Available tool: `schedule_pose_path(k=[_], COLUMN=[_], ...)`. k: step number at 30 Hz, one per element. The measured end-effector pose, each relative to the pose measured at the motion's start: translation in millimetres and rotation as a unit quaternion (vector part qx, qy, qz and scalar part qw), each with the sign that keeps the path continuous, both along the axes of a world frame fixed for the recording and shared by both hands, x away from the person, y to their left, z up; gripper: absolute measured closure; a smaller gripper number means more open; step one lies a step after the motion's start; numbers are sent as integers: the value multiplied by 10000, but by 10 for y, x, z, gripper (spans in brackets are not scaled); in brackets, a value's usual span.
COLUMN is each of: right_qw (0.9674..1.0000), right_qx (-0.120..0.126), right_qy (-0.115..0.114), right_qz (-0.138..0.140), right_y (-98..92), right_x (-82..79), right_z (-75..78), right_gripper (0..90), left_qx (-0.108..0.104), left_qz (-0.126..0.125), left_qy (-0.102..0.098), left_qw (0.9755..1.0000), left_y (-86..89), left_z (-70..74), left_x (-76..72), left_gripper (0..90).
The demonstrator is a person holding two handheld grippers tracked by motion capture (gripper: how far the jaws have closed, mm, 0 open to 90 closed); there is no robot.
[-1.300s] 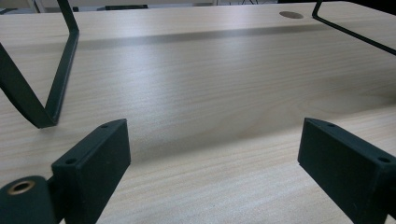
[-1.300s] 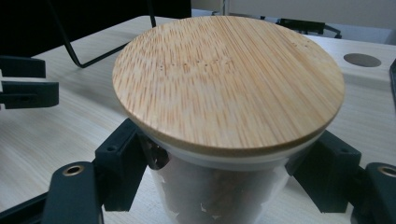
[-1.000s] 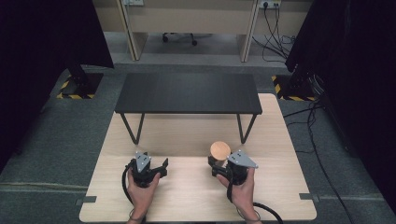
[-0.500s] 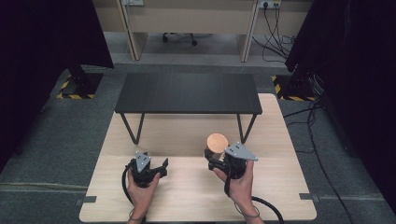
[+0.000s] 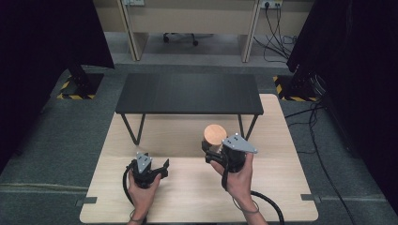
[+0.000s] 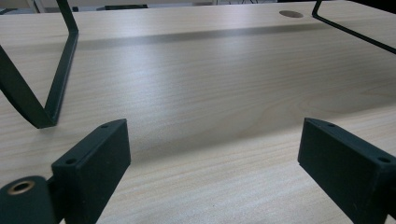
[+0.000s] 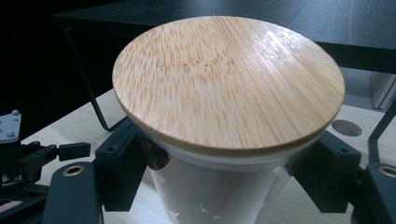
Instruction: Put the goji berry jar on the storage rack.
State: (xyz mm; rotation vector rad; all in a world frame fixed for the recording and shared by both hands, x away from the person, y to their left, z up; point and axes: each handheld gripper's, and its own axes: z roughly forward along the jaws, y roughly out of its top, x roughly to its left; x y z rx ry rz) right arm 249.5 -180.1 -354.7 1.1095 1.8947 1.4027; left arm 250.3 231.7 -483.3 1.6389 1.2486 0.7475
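Up front, the right gripper (image 5: 213, 151) clamps its 2 black jaws on the white body of a jar (image 7: 210, 191), just under its round bamboo lid (image 7: 229, 81). Seen from the high view, the jar (image 5: 214, 136) sits near the right front leg of the black shelf (image 5: 187, 93), over the light wooden table (image 5: 197, 197). Meanwhile the left gripper (image 6: 212, 154) rests low over bare tabletop with its 2 jaws set wide apart, holding nothing.

Left gripper (image 5: 163, 167) fingers spread wide; right gripper (image 5: 210, 151) fingers clamped.
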Motion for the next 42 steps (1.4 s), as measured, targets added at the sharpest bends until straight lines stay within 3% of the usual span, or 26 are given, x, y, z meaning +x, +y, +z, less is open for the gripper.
schedule_pose_path(k=[6, 12, 25, 30, 42], right_qw=[10000, 9998, 9990, 9987, 9977], right_qx=[9, 3, -27, -74, -296], right_qy=[-8, -180, -407, -408, -50], right_qz=[-7, -98, -185, -308, -604], right_y=[23, 71, 189, 264, 498], right_x=[14, 44, 257, 428, 1050], right_z=[66, 300, 629, 743, 923], right_gripper=[261, 261, 261, 261, 261], left_qx=[11, 16, 0, -2, -18], left_qz=[-3, -3, -14, -18, -32], left_qy=[-10, -15, -11, -6, -11], left_qw=[10000, 10000, 10000, 10000, 10000], left_y=[-3, -5, 2, 3, 11], left_z=[-1, -2, -2, -1, -4], left_x=[1, 1, 3, 5, 7], left_gripper=[86, 87, 87, 87, 87])
